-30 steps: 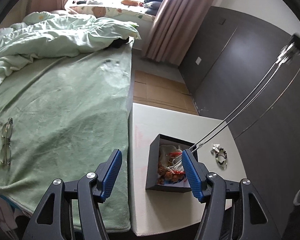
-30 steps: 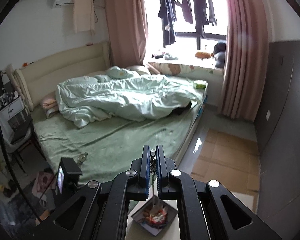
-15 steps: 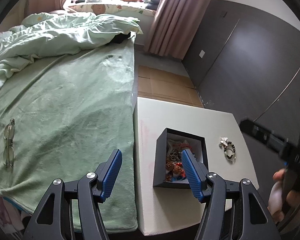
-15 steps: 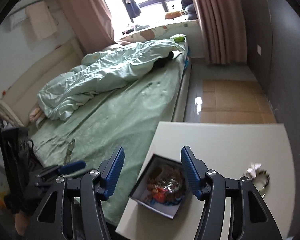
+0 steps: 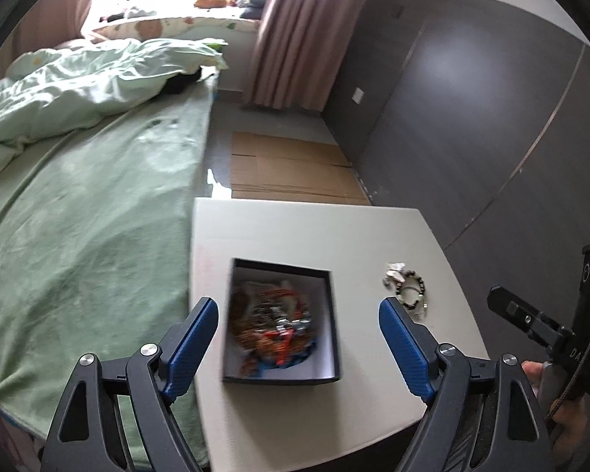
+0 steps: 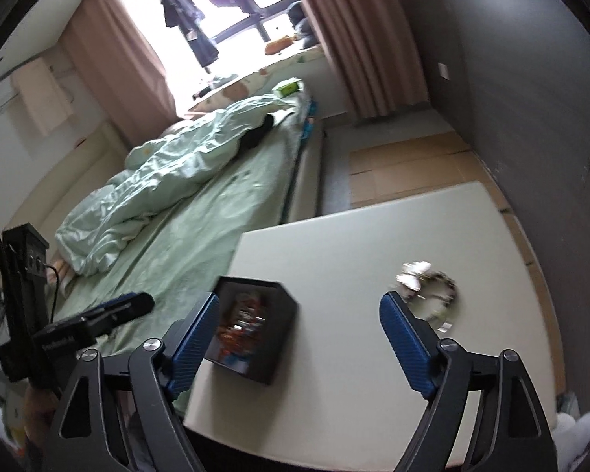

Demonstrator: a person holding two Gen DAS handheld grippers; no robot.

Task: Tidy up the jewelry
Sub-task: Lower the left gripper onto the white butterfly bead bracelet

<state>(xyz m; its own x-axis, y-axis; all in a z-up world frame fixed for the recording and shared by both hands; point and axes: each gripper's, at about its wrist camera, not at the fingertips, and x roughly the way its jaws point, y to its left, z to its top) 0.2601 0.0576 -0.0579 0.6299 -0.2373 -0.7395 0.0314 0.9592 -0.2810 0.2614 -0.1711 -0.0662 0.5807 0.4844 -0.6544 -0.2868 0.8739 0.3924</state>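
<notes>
Left gripper [image 5: 298,338]: mine, jaws wide apart, holding nothing, hanging over the box.
Right gripper [image 6: 299,341]: mine, jaws spread, nothing held.
Box [image 5: 281,378]: black, open, on white table [image 5: 295,228], heaped with tangled jewelry [image 5: 273,328].
Bracelet [image 5: 412,293]: beaded, loose on the table, at the box's 3 o'clock, apart from it.
Bed [image 5: 82,212]: at 9 o'clock, green sheet.

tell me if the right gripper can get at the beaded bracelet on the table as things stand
Probably yes. The right gripper is open and empty, and the beaded bracelet lies alone on the bare table, just ahead of its right finger, apart from the black box.
</notes>
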